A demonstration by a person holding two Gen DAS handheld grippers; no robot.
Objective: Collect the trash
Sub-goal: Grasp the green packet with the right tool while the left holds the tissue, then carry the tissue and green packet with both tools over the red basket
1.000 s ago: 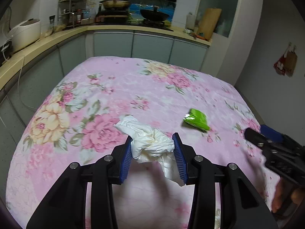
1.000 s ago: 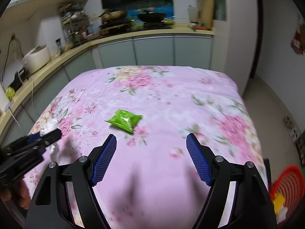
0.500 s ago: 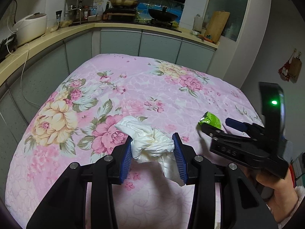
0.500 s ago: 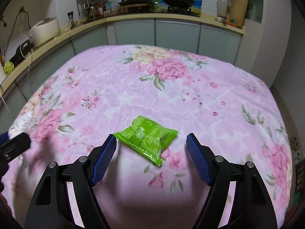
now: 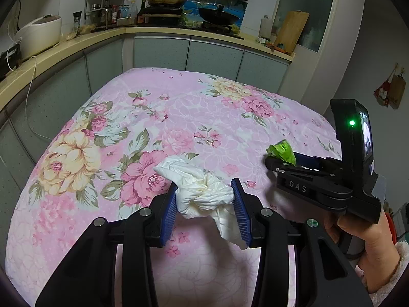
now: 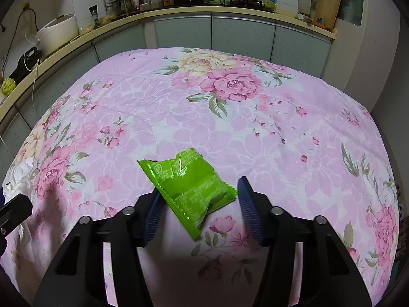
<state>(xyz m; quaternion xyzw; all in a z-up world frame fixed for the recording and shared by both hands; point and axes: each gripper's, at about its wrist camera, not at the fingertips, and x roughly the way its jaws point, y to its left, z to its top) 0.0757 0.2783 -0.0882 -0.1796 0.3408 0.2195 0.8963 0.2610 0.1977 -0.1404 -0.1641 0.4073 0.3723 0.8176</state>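
**Two hand-held grippers, two pieces of trash**

There are two pieces of trash over the flowered bench (image 5: pixel 194 107): one crumpled white tissue (image 5: pixel 202 194) and one green wrapper (image 6: pixel 189 181). The left hand-held gripper (image 5: pixel 204 206) is clamped on the tissue, its blue pads pressing both sides of the wad, with a loose tail hanging below the right pad. The right hand-held gripper (image 6: pixel 202 204) has its jaws narrowed around the wrapper, which sits between the pads and juts forward and left. The left pad seems to touch the wrapper's edge; the right pad is just beside its corner, and contact there is unclear. In the left wrist view the wrapper (image 5: pixel 281 151) shows at the right hand-held gripper's (image 5: pixel 281 162) tip.
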